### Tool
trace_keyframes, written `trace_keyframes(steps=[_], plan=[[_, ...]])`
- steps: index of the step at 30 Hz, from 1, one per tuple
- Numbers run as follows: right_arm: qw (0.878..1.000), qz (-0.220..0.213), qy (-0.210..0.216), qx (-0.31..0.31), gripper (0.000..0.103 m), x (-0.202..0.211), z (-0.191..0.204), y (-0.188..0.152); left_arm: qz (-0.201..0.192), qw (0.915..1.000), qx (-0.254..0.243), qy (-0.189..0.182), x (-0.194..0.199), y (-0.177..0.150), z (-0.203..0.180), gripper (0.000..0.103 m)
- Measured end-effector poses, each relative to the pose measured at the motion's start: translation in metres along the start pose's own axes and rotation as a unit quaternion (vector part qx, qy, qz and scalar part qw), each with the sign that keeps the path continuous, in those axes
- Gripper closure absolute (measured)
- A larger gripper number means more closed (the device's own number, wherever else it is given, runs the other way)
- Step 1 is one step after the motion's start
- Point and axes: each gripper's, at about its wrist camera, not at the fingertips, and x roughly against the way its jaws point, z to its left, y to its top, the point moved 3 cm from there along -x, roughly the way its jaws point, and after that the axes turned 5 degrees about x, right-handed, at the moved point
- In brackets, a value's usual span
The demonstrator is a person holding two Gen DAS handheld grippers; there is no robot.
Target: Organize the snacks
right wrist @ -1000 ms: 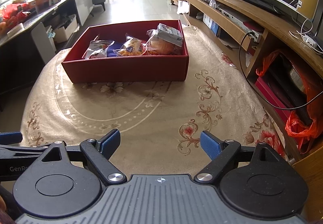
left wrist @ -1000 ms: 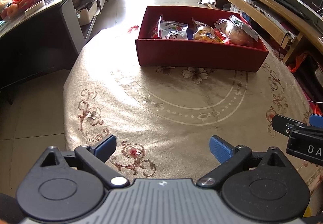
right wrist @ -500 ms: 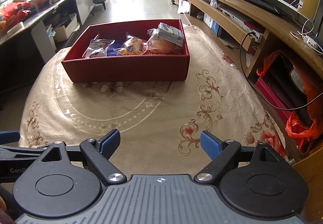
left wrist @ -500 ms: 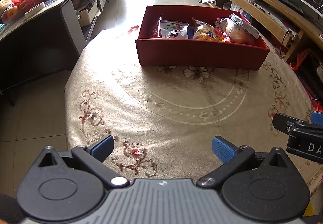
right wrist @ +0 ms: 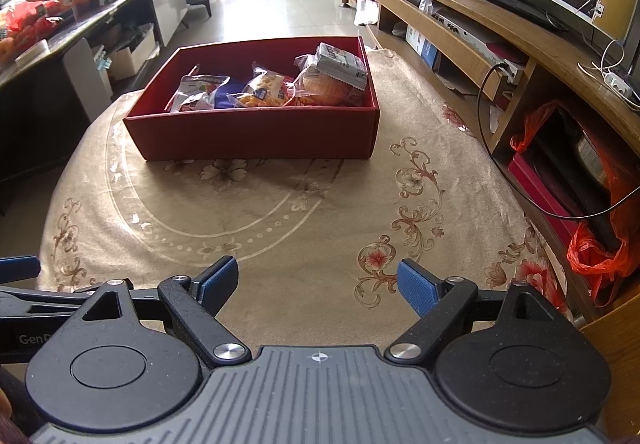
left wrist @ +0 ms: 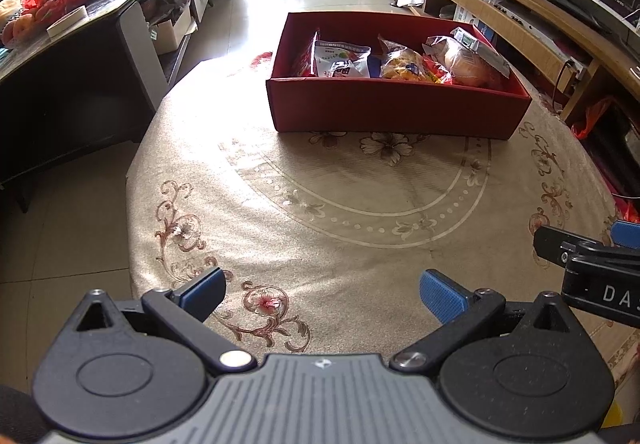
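Looking pretty much finished: every snack packet (right wrist: 264, 90) in view already sits inside the red box (left wrist: 396, 110), and nothing loose shows on the worktop (left wrist: 320, 228) in front of that box. Left tool (left wrist: 322, 294) has just been opening, nothing between its jaws. Right tool (right wrist: 318, 284) hangs open and empty too, well short of the box.
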Motion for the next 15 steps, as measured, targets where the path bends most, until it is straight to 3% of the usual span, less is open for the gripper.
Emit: trace_keyframes(steps=[15], plan=[[1.000,0.001,0.000,0.001,0.012,-0.0001,0.0003,0.0003,-0.005,1.0000,0.000,0.000,0.0015,0.0002,0.0003,0.002]])
